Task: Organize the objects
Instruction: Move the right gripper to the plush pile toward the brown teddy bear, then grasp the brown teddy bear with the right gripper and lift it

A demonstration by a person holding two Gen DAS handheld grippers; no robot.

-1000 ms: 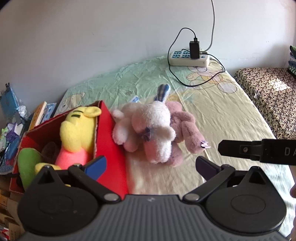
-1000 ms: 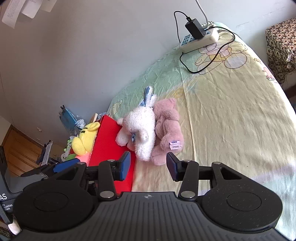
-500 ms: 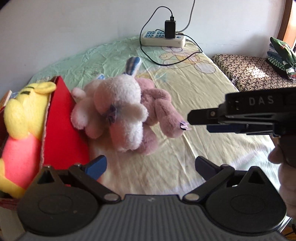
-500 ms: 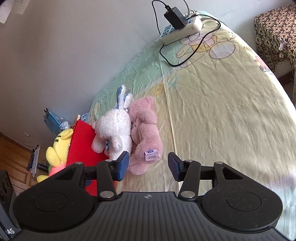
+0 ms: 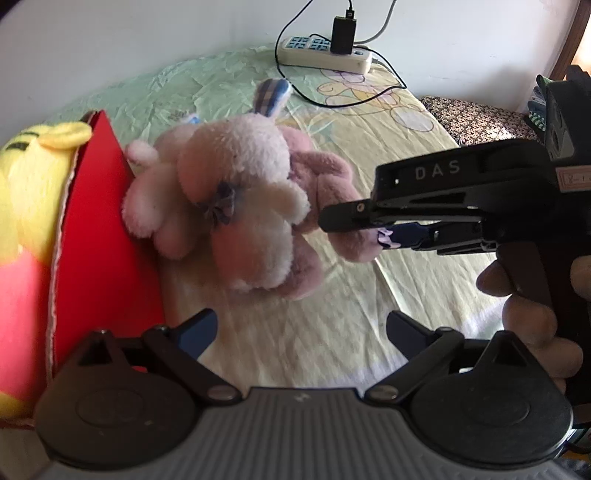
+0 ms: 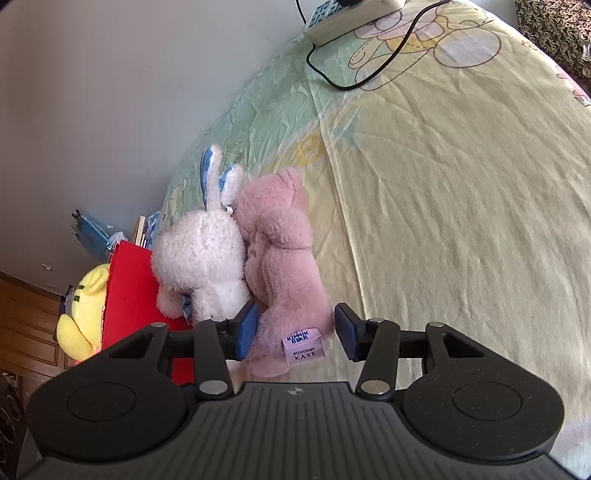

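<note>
A white plush rabbit (image 5: 236, 199) (image 6: 203, 266) and a pink plush bear (image 5: 325, 184) (image 6: 284, 258) lie side by side on the bed. A red box (image 5: 99, 229) (image 6: 129, 284) at the left holds a yellow plush toy (image 5: 29, 192) (image 6: 85, 314). My right gripper (image 6: 295, 332) is open, its jaws on either side of the pink bear's tagged leg; it also shows from the side in the left wrist view (image 5: 332, 218). My left gripper (image 5: 301, 328) is open and empty, over the sheet just in front of the toys.
The bed has a yellow-green cartoon sheet (image 5: 369, 295) (image 6: 461, 184). A white power strip with a black charger and cable (image 5: 325, 55) (image 6: 351, 18) lies at the far end. A patterned seat (image 5: 476, 118) stands at the right. Books and bags (image 6: 110, 236) sit behind the box.
Both grippers have moved closer to the toys. My right gripper has come down around the pink bear's leg. My left gripper has shifted right, away from the red box.
</note>
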